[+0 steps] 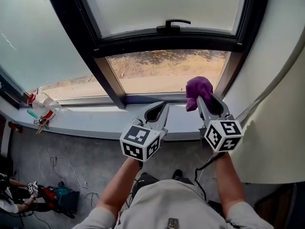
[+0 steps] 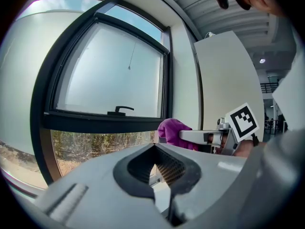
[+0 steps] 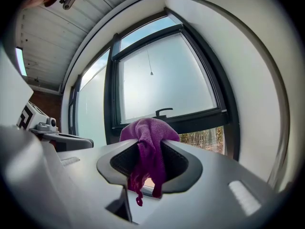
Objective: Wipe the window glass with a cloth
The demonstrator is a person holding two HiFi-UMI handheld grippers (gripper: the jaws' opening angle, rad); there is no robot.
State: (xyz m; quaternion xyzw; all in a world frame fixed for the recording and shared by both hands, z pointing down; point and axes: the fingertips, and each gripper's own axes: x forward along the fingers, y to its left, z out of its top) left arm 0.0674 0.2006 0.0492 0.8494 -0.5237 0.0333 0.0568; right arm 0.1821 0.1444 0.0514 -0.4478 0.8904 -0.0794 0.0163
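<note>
head view: person stands at a dark-framed window, one gripper in each hand, both aimed at the lower pane (image 1: 162,70).

- right gripper (image 1: 199,98): jaws pinched on a purple cloth (image 1: 198,88). in the right gripper view the cloth (image 3: 148,130) bunches over the tips of the right gripper (image 3: 149,144) and a tail of it hangs down between the jaws.
- cloth sits in front of the lower pane's right corner, near the frame. cannot tell whether it touches the glass.
- left gripper (image 1: 163,106): jaws pressed together at the tips, nothing between them. it is just beside the right one, over the sill (image 1: 95,120). in the left gripper view the left gripper (image 2: 155,146) points at the lower pane, and the cloth (image 2: 171,127) shows to its right.
- upper pane (image 1: 162,4) is frosted, with a black handle (image 1: 174,24) on its bottom rail.
- a clear plastic item (image 1: 44,104) lies at the sill's far left, well apart from both grippers.
</note>
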